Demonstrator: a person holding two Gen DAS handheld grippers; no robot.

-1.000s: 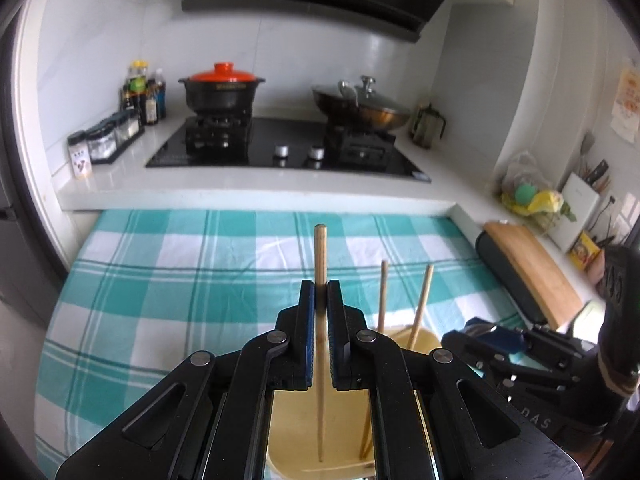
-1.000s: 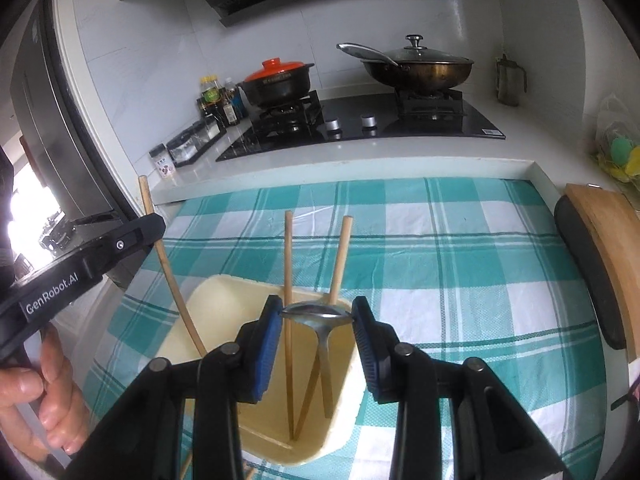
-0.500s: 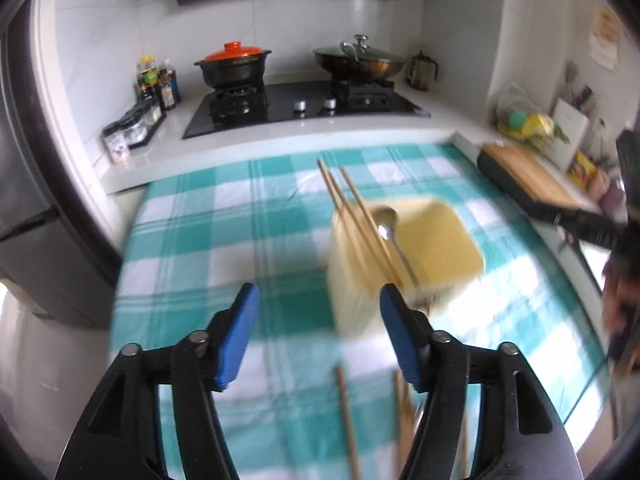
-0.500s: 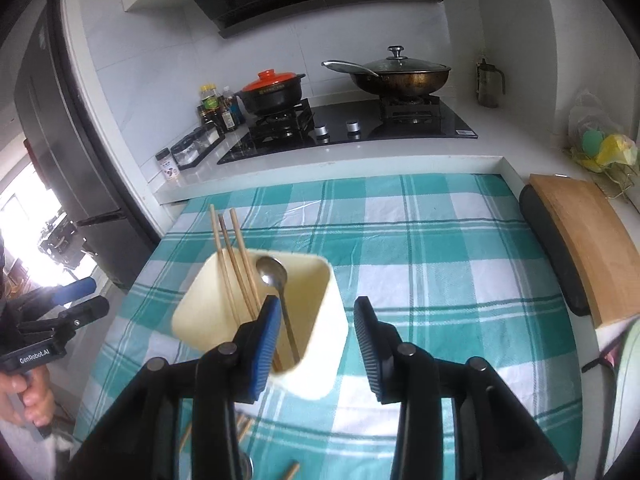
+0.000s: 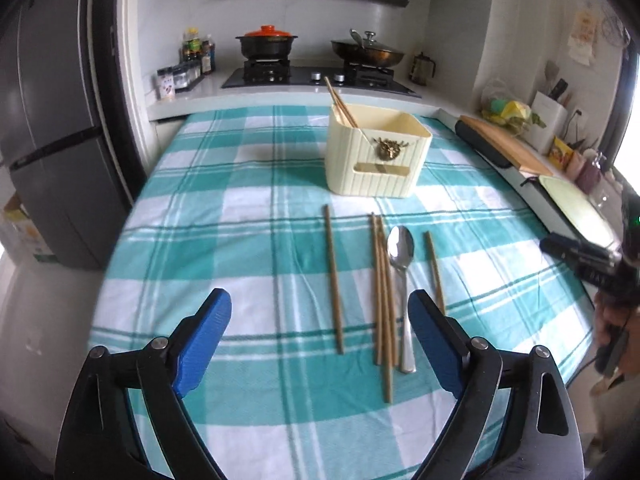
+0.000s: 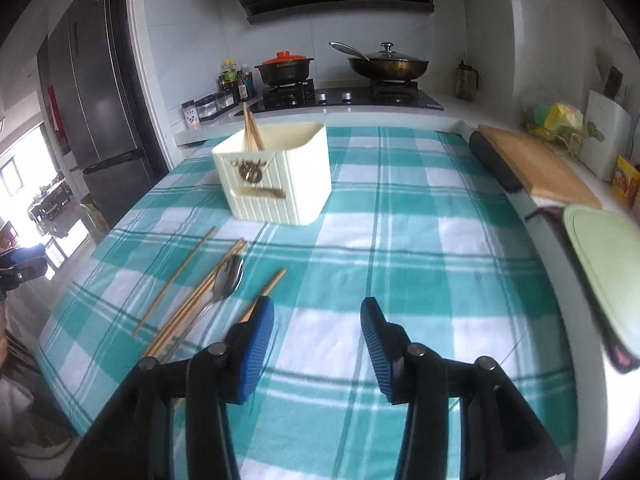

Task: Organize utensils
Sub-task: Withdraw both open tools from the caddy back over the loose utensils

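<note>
Nearest, at 6 o'clock in the left wrist view: left gripper [image 5: 318,338], blue pads spread wide and opening further, nothing between them but checked tablecloth [image 5: 224,240]. In the right wrist view, also at 6 o'clock: right gripper [image 6: 316,346], pads at a middling gap and opening, empty too. Just beyond the left gripper, toward 12 and 1 o'clock, loose utensils flat on the cloth: a single chopstick [image 5: 333,278] lying apart at the left, a bundle of chopsticks [image 5: 382,300] touching one another, a metal spoon [image 5: 401,256] just beside the bundle with bowl end pointing away, and one more short-looking stick [image 5: 435,272] at the right. From the right gripper, the same group off at 10 o'clock. Likely handling: chopsticks light, stiff, thin and prone to rolling, best pinched across the shaft near the middle, one at a time from the outer edge of the group; spoon probably heavier, smooth and slippery, best taken by the handle rather than the curved bowl. Farther on, at 12 o'clock, a cream ribbed holder [image 5: 376,156] standing upright on the cloth, well apart from the loose pieces; a few chopsticks [image 5: 340,102] leaning in its far left corner, plus a thin dark handle below them, too small to identify; the rest of its inside hidden. Farthest, at 12 o'clock: stove with two lidded pots.
</note>
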